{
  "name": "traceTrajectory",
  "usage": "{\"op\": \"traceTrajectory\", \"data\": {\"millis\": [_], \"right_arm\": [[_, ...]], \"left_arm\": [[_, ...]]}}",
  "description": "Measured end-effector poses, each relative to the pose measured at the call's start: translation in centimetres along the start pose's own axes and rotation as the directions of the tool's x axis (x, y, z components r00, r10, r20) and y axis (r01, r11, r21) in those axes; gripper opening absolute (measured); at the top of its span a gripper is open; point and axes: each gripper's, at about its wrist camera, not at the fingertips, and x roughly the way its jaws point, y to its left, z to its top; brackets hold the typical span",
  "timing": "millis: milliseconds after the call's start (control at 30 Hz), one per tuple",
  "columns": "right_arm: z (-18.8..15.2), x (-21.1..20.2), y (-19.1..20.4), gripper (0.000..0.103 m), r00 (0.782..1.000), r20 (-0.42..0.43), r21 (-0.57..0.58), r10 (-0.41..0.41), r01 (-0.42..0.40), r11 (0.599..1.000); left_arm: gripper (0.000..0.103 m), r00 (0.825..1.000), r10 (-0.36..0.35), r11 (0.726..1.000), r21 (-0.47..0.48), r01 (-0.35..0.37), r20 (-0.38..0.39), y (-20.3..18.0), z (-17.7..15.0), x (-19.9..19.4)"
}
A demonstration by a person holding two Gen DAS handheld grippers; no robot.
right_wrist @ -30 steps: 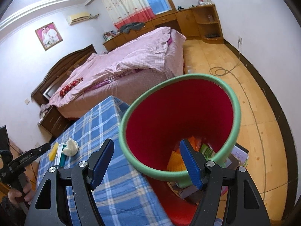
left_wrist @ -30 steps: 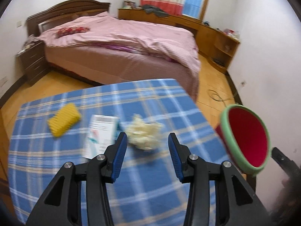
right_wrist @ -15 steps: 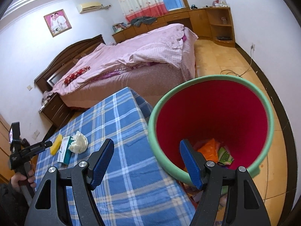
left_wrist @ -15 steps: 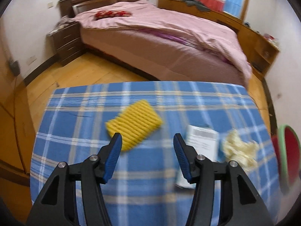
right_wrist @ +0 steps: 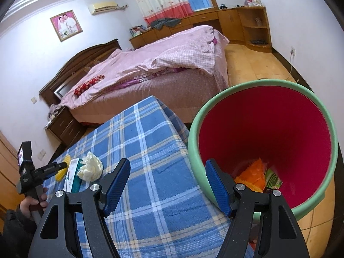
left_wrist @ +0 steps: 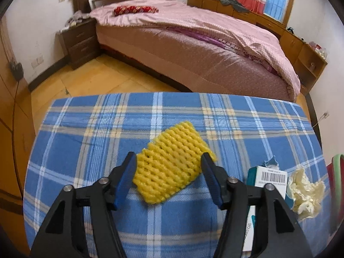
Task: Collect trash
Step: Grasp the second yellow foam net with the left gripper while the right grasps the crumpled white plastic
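Observation:
A yellow foam fruit net [left_wrist: 175, 163] lies on the blue plaid table [left_wrist: 107, 129]. My left gripper [left_wrist: 168, 165] is open, its fingers either side of the net's near end. A white and teal box [left_wrist: 269, 178] and a crumpled cream tissue [left_wrist: 305, 191] lie to the right. My right gripper [right_wrist: 167, 176] is open and empty, above the table edge next to a red bin with a green rim [right_wrist: 268, 129] holding orange and green trash. The net [right_wrist: 62, 167], box [right_wrist: 73, 172], tissue [right_wrist: 90, 166] and left gripper [right_wrist: 51, 168] also show in the right wrist view.
A bed with a pink cover [left_wrist: 204, 32] stands beyond the table, a dark nightstand [left_wrist: 79, 40] to its left. Wooden cabinets [right_wrist: 243, 23] line the far wall. Wooden floor [left_wrist: 86, 79] lies between table and bed.
My left gripper has swung left from the tissue to the yellow net and moved in around it. My right gripper has drawn back from the bin, which now sits to the right.

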Motion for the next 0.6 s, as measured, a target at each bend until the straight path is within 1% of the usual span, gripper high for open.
{"op": "traceTrajectory", "data": {"millis": [100, 200, 233, 267, 300, 333, 367, 433, 500, 533, 600], "right_arm": [[-0.1, 0.3, 0.3, 0.074, 1.0, -0.006, 0.0, 0.005, -0.005, 1.0], [-0.3, 0.4, 0.3, 0.074, 0.999, -0.03, 0.015, 0.037, -0.037, 0.999], [-0.4, 0.4, 0.3, 0.074, 0.998, -0.038, 0.02, 0.051, -0.051, 0.999], [-0.4, 0.3, 0.5, 0.074, 0.997, -0.042, 0.017, 0.061, -0.061, 0.998], [-0.5, 0.2, 0.7, 0.074, 0.997, -0.042, 0.01, 0.064, -0.064, 0.998], [-0.5, 0.1, 1.0, 0.074, 0.997, -0.04, -0.001, 0.067, -0.067, 0.998], [-0.5, 0.0, 1.4, 0.074, 0.997, -0.039, -0.011, 0.071, -0.072, 0.997], [-0.6, -0.3, 1.9, 0.074, 0.996, -0.041, -0.021, 0.084, -0.085, 0.996], [-0.7, -0.5, 2.6, 0.074, 0.994, -0.044, -0.03, 0.101, -0.103, 0.994], [-0.7, -0.7, 3.1, 0.074, 0.993, -0.043, -0.04, 0.109, -0.111, 0.993], [-0.6, -0.8, 4.0, 0.074, 0.992, -0.041, -0.06, 0.118, -0.12, 0.991]], "left_arm": [[0.064, 0.999, 0.041, 0.999, 0.029, -0.041, 0.014, -0.8, -0.2, 0.2], [0.063, 0.998, 0.052, 0.999, -0.011, -0.052, 0.019, -0.6, -0.2, 0.1], [0.055, 0.998, 0.057, 0.998, -0.013, -0.057, 0.016, -0.5, -0.3, 0.0], [0.051, 0.998, 0.063, 0.998, -0.012, -0.063, 0.014, -0.4, -0.3, -0.1], [0.042, 0.998, 0.058, 0.998, -0.012, -0.058, 0.009, -0.2, -0.3, -0.3], [0.032, 0.999, 0.05, 0.999, -0.015, -0.05, 0.005, 0.2, -0.5, -0.6], [0.029, 0.999, 0.038, 0.999, -0.021, -0.038, -0.002, 0.4, -0.5, -0.8], [0.013, 1.0, 0.001, 0.999, -0.049, -0.001, -0.013, 1.1, -0.7, -1.4], [0.011, 0.999, -0.046, 0.996, -0.082, 0.043, -0.029, 1.8, -1.2, -2.0], [0.011, 0.998, -0.058, 0.994, -0.095, 0.055, -0.03, 1.9, -1.4, -2.3], [0.011, 0.995, -0.094, 0.988, -0.128, 0.091, -0.018, 2.5, -2.2, -3.6]]}}
